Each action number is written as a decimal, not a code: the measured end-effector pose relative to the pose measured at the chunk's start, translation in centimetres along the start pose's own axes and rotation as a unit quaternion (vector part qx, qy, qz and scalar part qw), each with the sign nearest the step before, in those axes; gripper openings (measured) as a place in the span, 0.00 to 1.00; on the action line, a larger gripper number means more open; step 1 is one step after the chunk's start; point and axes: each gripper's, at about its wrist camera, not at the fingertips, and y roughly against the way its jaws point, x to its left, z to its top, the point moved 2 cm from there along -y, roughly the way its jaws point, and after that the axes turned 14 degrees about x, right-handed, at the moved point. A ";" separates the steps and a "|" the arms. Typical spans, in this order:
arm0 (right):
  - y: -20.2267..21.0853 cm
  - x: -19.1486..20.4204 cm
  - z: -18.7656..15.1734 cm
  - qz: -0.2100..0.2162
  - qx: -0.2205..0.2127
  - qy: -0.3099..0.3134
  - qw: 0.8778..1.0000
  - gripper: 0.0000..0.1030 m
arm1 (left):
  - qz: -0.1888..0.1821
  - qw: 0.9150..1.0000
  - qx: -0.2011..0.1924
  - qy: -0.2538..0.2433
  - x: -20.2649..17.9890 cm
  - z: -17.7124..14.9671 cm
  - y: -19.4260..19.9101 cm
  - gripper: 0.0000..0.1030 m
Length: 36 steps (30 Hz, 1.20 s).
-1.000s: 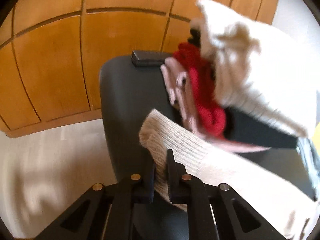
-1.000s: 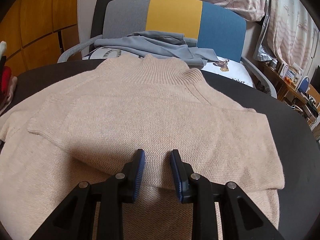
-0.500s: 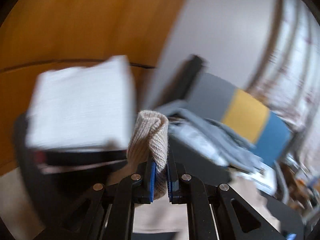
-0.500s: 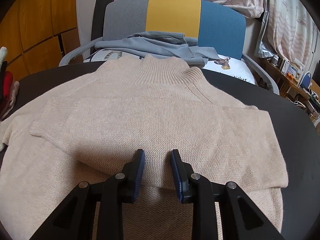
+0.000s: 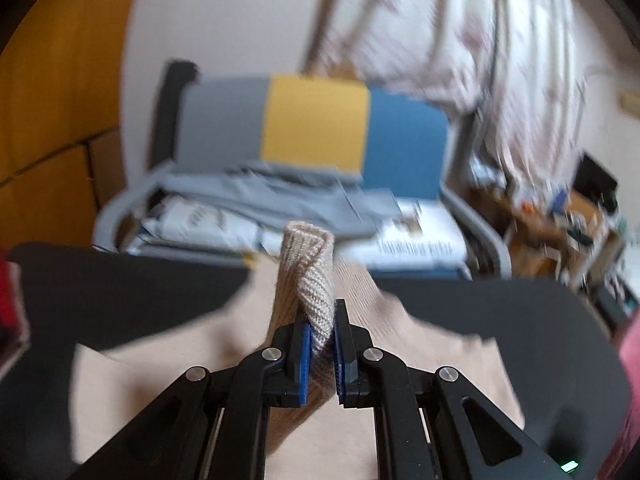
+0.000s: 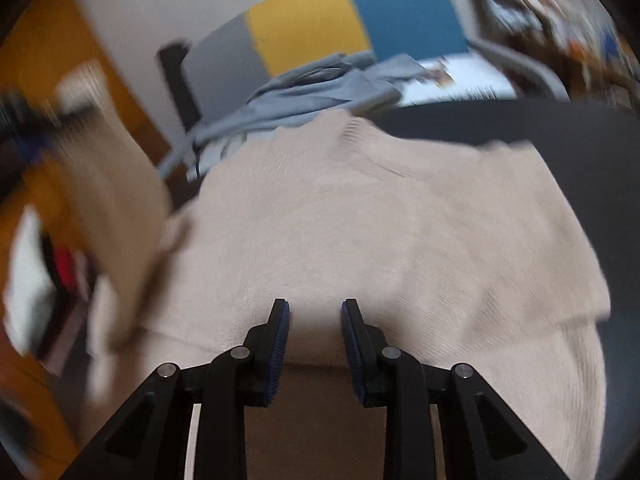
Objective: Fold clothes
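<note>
A beige knit sweater [image 6: 400, 232] lies spread on the dark round table [image 6: 580, 160], its right sleeve folded across the chest. My left gripper [image 5: 320, 320] is shut on the ribbed cuff [image 5: 312, 272] of the left sleeve and holds it up above the sweater's body [image 5: 360, 420]. The lifted sleeve shows blurred at the left of the right wrist view [image 6: 120, 208]. My right gripper [image 6: 316, 312] is open and empty, low over the sweater's middle.
A grey, yellow and blue chair [image 5: 316, 120] stands behind the table with grey clothes [image 5: 280, 200] and papers on its seat. A stack of folded clothes [image 6: 36, 264] sits at the table's left. Cluttered shelves [image 5: 568, 216] are at the right.
My left gripper has swung the sleeve cuff from the table's left edge up and over the sweater's middle. My right gripper has tilted and shifted slightly, staying open.
</note>
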 end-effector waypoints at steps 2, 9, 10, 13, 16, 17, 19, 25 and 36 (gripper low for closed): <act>0.7 -1.8 -0.5 0.037 0.012 -0.035 0.999 0.26 | -0.021 0.999 0.039 -0.018 -1.8 -1.4 -2.8 0.10; 1.9 -3.0 -1.7 0.036 0.036 -0.027 0.998 0.28 | -0.110 0.988 0.108 -0.004 -0.6 -5.4 -4.5 0.75; 1.8 -3.1 -1.7 0.040 0.042 -0.032 0.998 0.29 | -0.120 0.988 0.094 0.013 1.2 -5.6 -3.6 0.77; 1.5 -3.5 -1.3 0.079 0.037 -0.062 0.994 0.31 | -0.119 0.988 0.074 0.057 7.0 -7.1 -1.3 0.82; 1.3 -3.5 -0.3 0.132 0.025 -0.097 0.986 0.40 | -0.092 0.989 0.083 0.077 11.8 -9.1 -0.4 0.82; 0.9 -3.3 0.1 0.139 0.028 -0.105 0.984 0.45 | -0.086 0.989 0.087 0.080 13.2 -9.9 -0.1 0.82; 0.1 -3.0 1.0 0.153 0.033 -0.121 0.980 0.47 | -0.074 0.989 0.099 0.080 15.3 -11.8 0.3 0.81; -3.5 -2.6 4.6 0.154 0.041 -0.189 0.969 0.48 | -0.098 0.982 0.121 0.103 17.8 -15.5 1.0 0.62; 1.9 1.9 9.7 0.073 -0.057 -0.079 0.993 0.04 | 0.004 0.993 0.094 0.071 17.9 -12.2 -0.2 0.59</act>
